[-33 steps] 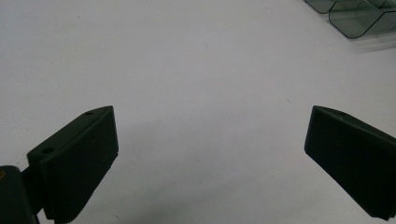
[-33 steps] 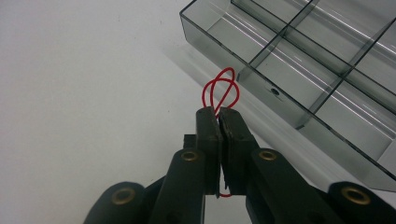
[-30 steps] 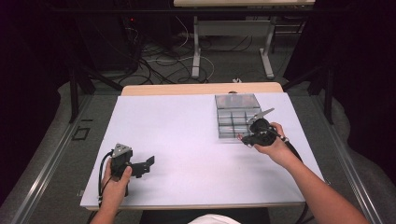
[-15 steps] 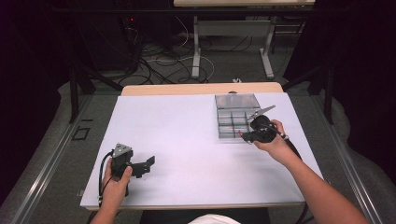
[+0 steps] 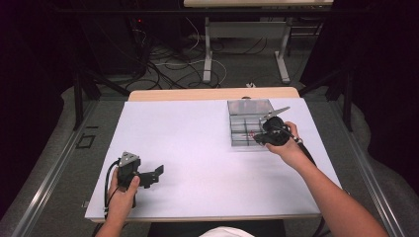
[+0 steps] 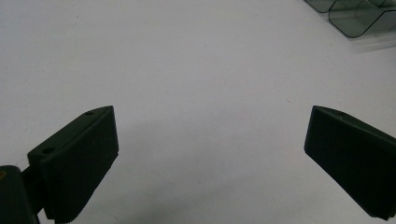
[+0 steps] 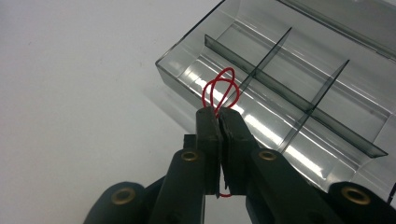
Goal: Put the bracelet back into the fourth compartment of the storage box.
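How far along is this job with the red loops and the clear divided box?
Done: the right gripper is shut on the red loops and has them at the clear box, above a near corner compartment. In hand: the loops sit in the jaws, not yet released. Left: lowering them into a compartment and opening. The compartments look empty. The left gripper rests open over the table.

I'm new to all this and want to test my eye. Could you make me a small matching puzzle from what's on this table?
Things:
1. left tongs
2. right tongs
3. red loop
4. clear box

States:
A. pinched, over the box's near corner
B. divided into compartments
C. wide open over bare table
D. closed on something thin

Pairs: 1-C, 2-D, 3-A, 4-B
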